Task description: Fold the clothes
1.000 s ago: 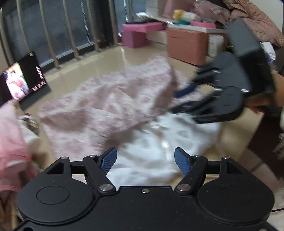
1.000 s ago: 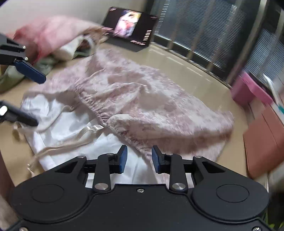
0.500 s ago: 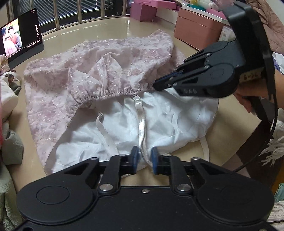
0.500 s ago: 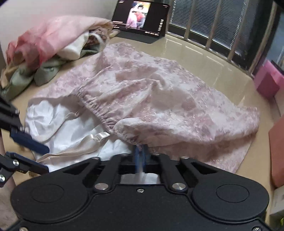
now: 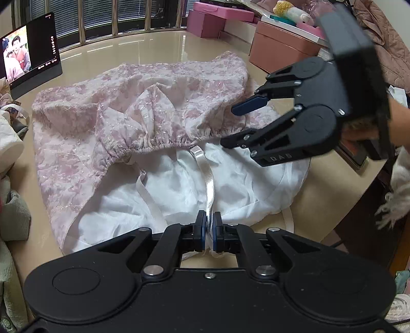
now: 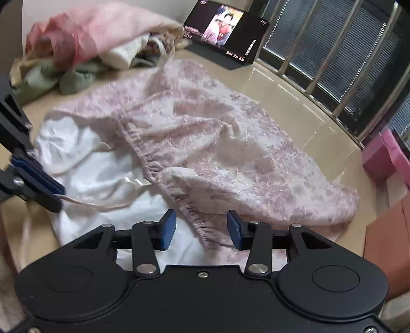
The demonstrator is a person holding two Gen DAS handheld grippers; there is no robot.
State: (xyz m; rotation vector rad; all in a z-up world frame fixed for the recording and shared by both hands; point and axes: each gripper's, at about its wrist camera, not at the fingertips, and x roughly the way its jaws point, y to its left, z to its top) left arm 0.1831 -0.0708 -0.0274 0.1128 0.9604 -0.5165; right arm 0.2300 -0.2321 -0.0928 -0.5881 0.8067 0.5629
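From the left wrist camera, the left claw [image 5: 209,231] is clenched on a white satin strap [image 5: 208,176] of a pink floral dress [image 5: 133,112] that lies spread on the beige desk [image 5: 330,194], its white lining [image 5: 179,189] turned up toward the camera below an elastic gathered edge [image 5: 166,143]. The right claw [image 5: 232,125] hangs above the lining's right side with its fingers well apart, gripping nothing — a person's hand [image 5: 369,128] holds it from behind, and its black body hides part of the dress edge there. A tablet [image 5: 28,56] playing video stands at the far left of the desk, with railing bars behind it; pink boxes [image 5: 217,18] and a salmon box [image 5: 279,48] stand beyond the desk.

The right wrist camera shows what the first cannot: a heap of clothes [image 6: 84,48] in pink, cream and green, piled at the far left of the desk beside the tablet [image 6: 225,33] and just beyond the dress [image 6: 230,143]. Here the right claw [image 6: 202,230] is released, its blue pads either side of the gathered edge without touching it. At the left border the left claw [image 6: 48,189] appears side-on, pads pressed together on the strap [image 6: 97,203], which runs out across the white lining [image 6: 102,166]. This view is somewhat blurred.
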